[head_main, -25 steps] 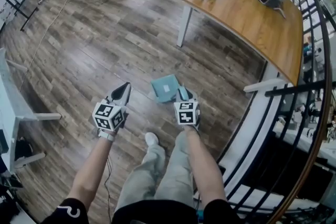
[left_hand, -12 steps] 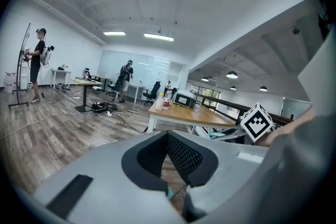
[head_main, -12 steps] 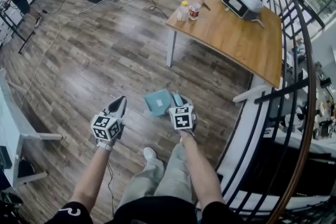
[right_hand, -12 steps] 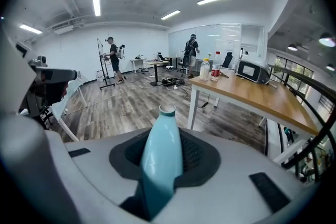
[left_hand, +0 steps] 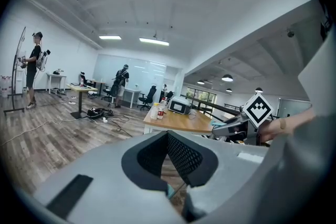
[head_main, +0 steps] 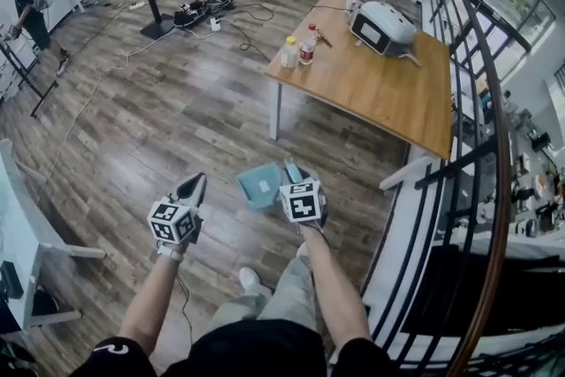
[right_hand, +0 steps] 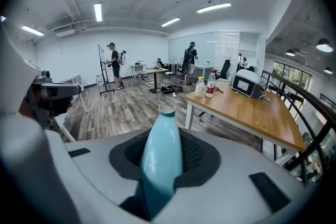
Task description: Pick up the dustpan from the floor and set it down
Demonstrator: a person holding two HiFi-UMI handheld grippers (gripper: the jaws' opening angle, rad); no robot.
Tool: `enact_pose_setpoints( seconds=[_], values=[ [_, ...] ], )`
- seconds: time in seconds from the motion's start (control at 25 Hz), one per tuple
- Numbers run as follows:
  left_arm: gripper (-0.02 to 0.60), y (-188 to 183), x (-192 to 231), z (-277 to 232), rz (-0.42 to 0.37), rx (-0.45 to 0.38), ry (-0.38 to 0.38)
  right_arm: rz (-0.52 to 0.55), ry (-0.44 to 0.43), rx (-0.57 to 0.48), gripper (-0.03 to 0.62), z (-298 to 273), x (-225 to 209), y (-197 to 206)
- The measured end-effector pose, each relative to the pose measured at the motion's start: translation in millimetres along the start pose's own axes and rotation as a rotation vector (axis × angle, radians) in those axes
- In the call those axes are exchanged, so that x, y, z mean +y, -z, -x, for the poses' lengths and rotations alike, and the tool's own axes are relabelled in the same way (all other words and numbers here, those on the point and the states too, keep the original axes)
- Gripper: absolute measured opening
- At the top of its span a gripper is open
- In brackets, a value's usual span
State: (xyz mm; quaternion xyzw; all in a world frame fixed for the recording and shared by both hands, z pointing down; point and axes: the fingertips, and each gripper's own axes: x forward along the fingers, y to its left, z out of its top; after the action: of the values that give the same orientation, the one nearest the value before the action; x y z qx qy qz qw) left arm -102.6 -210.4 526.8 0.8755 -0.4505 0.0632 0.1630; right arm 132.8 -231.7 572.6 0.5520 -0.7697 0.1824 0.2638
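Observation:
A teal dustpan [head_main: 259, 186] hangs above the wood floor, in front of the person's legs. My right gripper [head_main: 294, 176] is shut on its teal handle [right_hand: 161, 157], which runs up between the dark pads and ends in a round tip. The pan's flat tray sticks out to the left of that gripper in the head view. My left gripper [head_main: 191, 187] is held to the left of the dustpan, apart from it. Its pads [left_hand: 181, 157] meet at the tips with nothing between them. The right gripper's marker cube [left_hand: 258, 109] shows at the right of the left gripper view.
A wooden table [head_main: 380, 97] stands ahead on the right with two bottles [head_main: 298, 50] and a white appliance [head_main: 381, 22]. A dark railing [head_main: 481, 146] runs along the right. Cables [head_main: 199, 11] lie on the floor further off. A person [head_main: 26, 9] stands far left, a white frame [head_main: 40, 225] near left.
Both grippers have risen, the right one carrying the dustpan up off the floor. The head view now takes in more of the room ahead.

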Motion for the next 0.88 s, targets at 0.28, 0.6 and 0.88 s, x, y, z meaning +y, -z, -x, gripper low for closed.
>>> enact_pose_setpoints(
  seconds=[0.28, 0.6, 0.88],
  values=[
    [-0.002, -53, -13, 0, -0.046, -0.03, 0.034, 0.037, -0.001, -0.068, 0.092, 45, -9, -56],
    [-0.002, -110, -18, -12, -0.09, -0.072, 0.053, 0.053, -0.006, -0.099, 0.092, 76, -22, -119],
    [-0.002, -132, -11, -18, -0.103, -0.091, 0.052, 0.081, -0.008, -0.15, 0.092, 82, -26, -158]
  ],
)
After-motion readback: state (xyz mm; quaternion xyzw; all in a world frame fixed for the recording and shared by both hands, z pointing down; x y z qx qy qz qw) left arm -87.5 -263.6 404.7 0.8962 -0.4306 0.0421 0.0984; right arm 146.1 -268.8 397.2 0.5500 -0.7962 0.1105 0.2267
